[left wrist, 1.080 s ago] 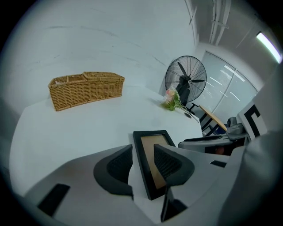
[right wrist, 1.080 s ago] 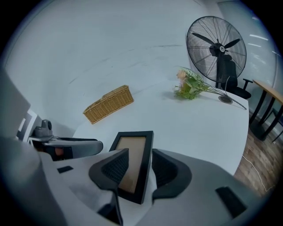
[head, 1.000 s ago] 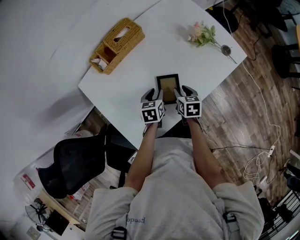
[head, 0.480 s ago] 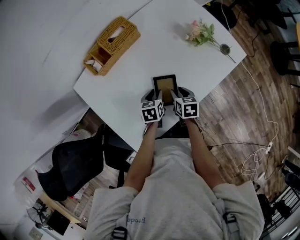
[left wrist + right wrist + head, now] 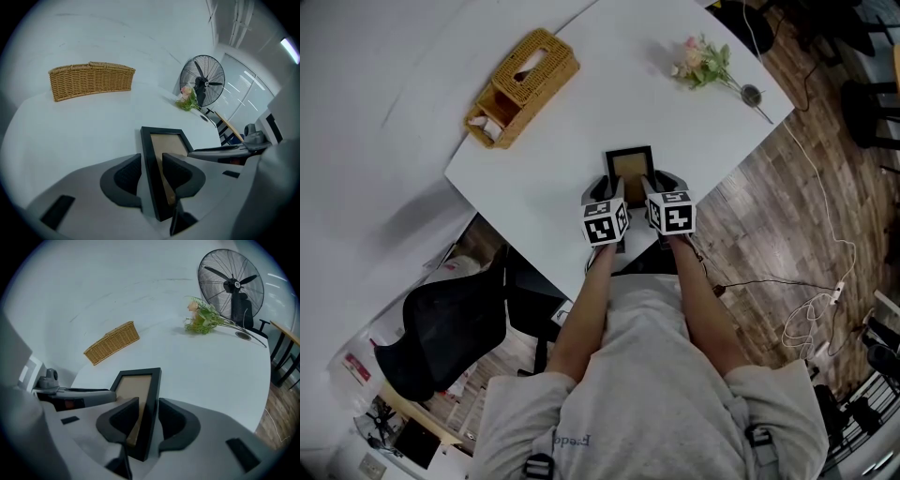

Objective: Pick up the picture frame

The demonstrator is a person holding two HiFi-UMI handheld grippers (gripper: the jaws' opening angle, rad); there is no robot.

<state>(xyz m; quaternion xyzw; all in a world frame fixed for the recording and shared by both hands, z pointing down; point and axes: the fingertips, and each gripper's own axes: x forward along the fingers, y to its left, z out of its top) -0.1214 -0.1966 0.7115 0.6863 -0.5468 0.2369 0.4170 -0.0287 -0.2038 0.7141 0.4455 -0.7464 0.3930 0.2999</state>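
A black picture frame [image 5: 631, 165] with a tan inside lies flat near the front edge of the white table [image 5: 581, 122]. My left gripper [image 5: 607, 186] straddles its left side bar [image 5: 151, 159]. Its jaws are closing, the pads close to the bar with a sliver of room left. My right gripper [image 5: 664, 183] straddles the right side bar [image 5: 151, 394]. Its jaws are closing too, and both pads [image 5: 176, 420] touch the bar. Each gripper also shows in the other gripper view, the right gripper [image 5: 225, 152] at mid right and the left gripper [image 5: 70, 397] at lower left.
A wicker basket [image 5: 521, 86] stands at the table's far left. A small bunch of flowers [image 5: 703, 64] lies at the far right. A standing fan [image 5: 229, 282] is beyond the table. A black office chair [image 5: 455, 328] stands on the floor to the left of the person.
The right gripper's cube has drawn slightly inward toward the frame. Both sets of jaws have narrowed round its side bars. The frame has stayed in place.
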